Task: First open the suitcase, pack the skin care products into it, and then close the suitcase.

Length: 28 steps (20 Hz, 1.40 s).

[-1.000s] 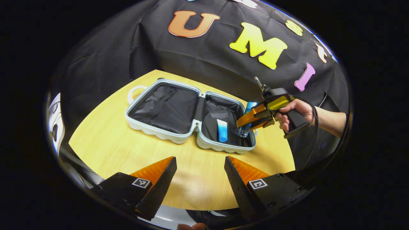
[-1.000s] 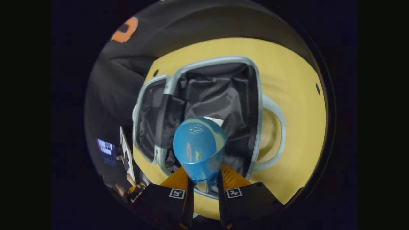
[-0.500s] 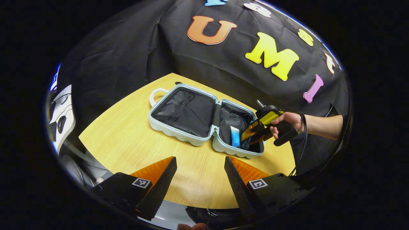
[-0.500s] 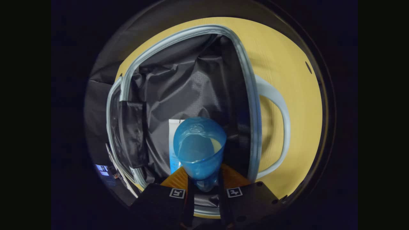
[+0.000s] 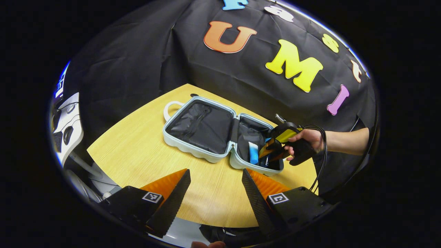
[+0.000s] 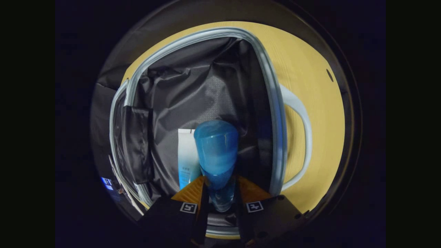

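The suitcase [image 5: 220, 137] lies fully open on the round wooden table [image 5: 137, 155], both halves flat and lined with dark fabric. In the left gripper view it sits ahead of the left gripper [image 5: 215, 182] and well apart from it, with its carry handle [image 5: 169, 107] at the far left end. The left gripper hangs over the near edge of the table with its fingers spread wide apart and nothing between them.

The right gripper [image 5: 267, 155], held by a hand [image 5: 305, 143] on its grip, reaches into the right half of the suitcase. In the right gripper view, the right gripper [image 6: 220, 191] has both fingers pressed against the sides of a blue bottle [image 6: 217, 155], clamping it near its lower clear part. The bottle points forward from the fingertips, its rounded blue cap end farthest from the camera, over the dark lining. Whether the bottle touches the lining cannot be told.

A white-and-blue tube [image 6: 187, 162] lies on the lining just to the left of the bottle and beside the gripper's left finger. In the left gripper view the same tube [image 5: 253, 152] lies in the right half, just left of the right gripper's fingers. The suitcase rim [image 6: 275, 113] runs close along the right of the held bottle, with a second handle [image 6: 303, 134] lying on the table beyond it.
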### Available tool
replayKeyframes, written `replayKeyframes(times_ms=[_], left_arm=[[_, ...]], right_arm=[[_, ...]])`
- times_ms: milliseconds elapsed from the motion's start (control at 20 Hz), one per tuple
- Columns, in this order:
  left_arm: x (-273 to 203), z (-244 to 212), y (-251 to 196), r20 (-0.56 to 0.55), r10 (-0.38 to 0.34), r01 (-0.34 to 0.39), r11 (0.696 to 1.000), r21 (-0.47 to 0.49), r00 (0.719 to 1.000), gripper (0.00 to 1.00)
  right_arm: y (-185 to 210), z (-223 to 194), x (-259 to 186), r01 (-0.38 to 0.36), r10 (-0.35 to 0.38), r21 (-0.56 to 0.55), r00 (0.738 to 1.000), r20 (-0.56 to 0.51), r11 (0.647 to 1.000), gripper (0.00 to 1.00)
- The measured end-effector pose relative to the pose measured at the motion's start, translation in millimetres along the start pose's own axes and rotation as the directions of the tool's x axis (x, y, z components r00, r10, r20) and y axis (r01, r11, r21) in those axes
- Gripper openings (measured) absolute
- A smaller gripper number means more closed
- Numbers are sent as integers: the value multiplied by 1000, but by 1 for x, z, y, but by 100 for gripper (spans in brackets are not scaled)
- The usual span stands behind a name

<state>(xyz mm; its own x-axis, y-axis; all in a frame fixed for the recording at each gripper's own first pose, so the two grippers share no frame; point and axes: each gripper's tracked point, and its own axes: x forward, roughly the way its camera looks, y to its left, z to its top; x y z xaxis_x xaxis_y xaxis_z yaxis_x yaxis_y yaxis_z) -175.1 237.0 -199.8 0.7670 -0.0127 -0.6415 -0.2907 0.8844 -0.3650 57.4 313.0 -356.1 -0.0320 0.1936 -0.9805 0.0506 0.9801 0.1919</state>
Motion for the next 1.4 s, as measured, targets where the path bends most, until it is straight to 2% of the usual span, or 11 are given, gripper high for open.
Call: replayKeyframes(times_ms=[350,550,600,750,800,950,1000,1150,1250,1350,1400], left_arm=[[-1,22,14,68,20,-19,1000,-18,997,96],[20,48,28,151,-55,64,996,-54,987,96],[28,56,35,165,-72,84,994,-70,984,96],[58,75,74,199,-71,100,985,-143,978,96],[69,86,88,211,-67,102,982,-160,975,96],[111,101,129,198,-31,68,981,-182,980,96],[127,106,140,189,-35,75,975,-211,981,96],[175,109,162,138,-24,56,971,-233,990,96],[197,115,167,112,-56,84,960,-265,992,96],[218,123,178,101,-51,80,948,-307,994,96],[227,126,187,93,-41,70,942,-328,995,96]], right_arm=[[7,-8,-23,-44,43,18,997,58,999,41],[20,-23,-62,-89,119,-174,979,168,981,65],[21,-25,-74,-90,139,-229,968,210,969,79],[15,-33,-113,-61,199,-376,919,340,924,75],[14,-39,-126,-61,240,-440,900,365,896,81],[-3,-46,-170,23,350,-617,806,477,787,83],[-10,-51,-182,49,372,-640,778,506,767,79],[-29,-64,-220,64,410,-631,709,574,773,80],[-49,-66,-236,107,379,-590,672,636,800,83],[-59,-75,-241,120,362,-571,664,654,812,79],[-66,-79,-241,131,346,-564,671,656,816,83]])
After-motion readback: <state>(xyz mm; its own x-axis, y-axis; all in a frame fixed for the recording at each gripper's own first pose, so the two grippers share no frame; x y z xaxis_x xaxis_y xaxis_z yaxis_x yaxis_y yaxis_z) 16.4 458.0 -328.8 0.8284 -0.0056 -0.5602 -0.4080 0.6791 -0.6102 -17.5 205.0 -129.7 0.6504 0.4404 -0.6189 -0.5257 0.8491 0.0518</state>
